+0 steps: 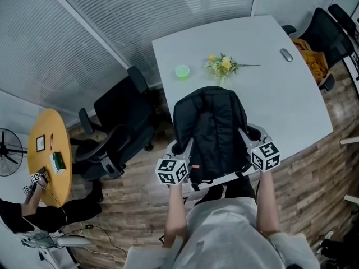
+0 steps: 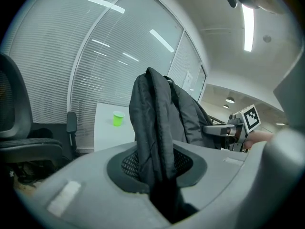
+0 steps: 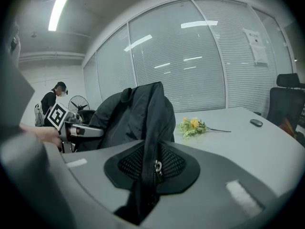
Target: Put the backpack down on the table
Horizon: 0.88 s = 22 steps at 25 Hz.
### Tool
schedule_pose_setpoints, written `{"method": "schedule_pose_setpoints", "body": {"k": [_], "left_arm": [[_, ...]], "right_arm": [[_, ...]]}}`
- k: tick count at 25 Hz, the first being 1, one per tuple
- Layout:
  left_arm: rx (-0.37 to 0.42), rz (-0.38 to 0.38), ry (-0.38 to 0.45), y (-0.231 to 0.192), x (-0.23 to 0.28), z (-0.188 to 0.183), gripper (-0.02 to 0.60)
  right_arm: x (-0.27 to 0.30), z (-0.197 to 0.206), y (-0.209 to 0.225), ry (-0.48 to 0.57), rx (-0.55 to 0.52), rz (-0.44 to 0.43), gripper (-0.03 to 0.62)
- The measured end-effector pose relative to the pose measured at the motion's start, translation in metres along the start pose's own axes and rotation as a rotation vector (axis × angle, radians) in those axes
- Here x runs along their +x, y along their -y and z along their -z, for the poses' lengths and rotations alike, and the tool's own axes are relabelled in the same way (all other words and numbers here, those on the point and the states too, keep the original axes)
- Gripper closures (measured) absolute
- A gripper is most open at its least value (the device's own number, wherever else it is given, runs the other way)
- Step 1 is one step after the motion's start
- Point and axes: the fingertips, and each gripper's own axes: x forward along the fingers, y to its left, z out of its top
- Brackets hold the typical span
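Black backpack (image 1: pixel 210 129) upright between the two tools, its bottom over the near edge of the white worktop (image 1: pixel 280 102); cannot tell if it rests there

Left tool (image 1: pixel 180 148) clamped on a fold of fabric on the pack's left side, jaws closed on the cloth, which runs up from between the pads

Right tool (image 1: pixel 247 136) same on the pack's right side, jaws pinched on fabric, with a metal zip pull right at the pads

Tools about level with each other, one on each side of the pack, both tipped slightly down toward the worktop; each one's marker cube shows in the other's view past the pack

Green cup (image 1: pixel 182 71) ahead of left tool, beyond the pack, on the worktop

Yellow flowers (image 1: pixel 224 65) ahead of right tool, lying flat, stem pointing right

Grey mouse (image 1: pixel 286 55) further ahead and to the right of right tool, well apart from the flowers

Black chair (image 1: pixel 120 122) just left of left tool, off the worktop

Round wooden table (image 1: pixel 50 150) far left of left tool, person (image 1: pixel 33 209) seated at it, fan (image 1: pixel 8 153) beside
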Motion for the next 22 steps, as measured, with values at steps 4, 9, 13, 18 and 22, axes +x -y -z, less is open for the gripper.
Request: {"method": "schedule_pose_setpoints", "body": {"k": [4,9,13,18,22], "left_arm": [[0.003,0.005,-0.005,0.000,0.002,0.002,0.480],[0.000,-0.015,-0.010,-0.006,0.006,0.005,0.480],[0.003,-0.021,-0.023,-0.008,0.008,0.010,0.479],[0.002,-0.026,-0.053,-0.022,0.019,0.011,0.477],[0.001,-0.037,-0.071,-0.030,0.026,0.014,0.474]], "right_arm": [[0.000,0.003,0.002,-0.001,0.001,0.006,0.537],[0.009,0.004,0.003,-0.013,-0.017,-0.017,0.536],[0.013,0.008,0.006,-0.026,-0.019,-0.032,0.537],[0.030,0.006,0.010,-0.050,-0.025,-0.041,0.537],[0.041,0.009,0.015,-0.068,-0.026,-0.052,0.537]]}}
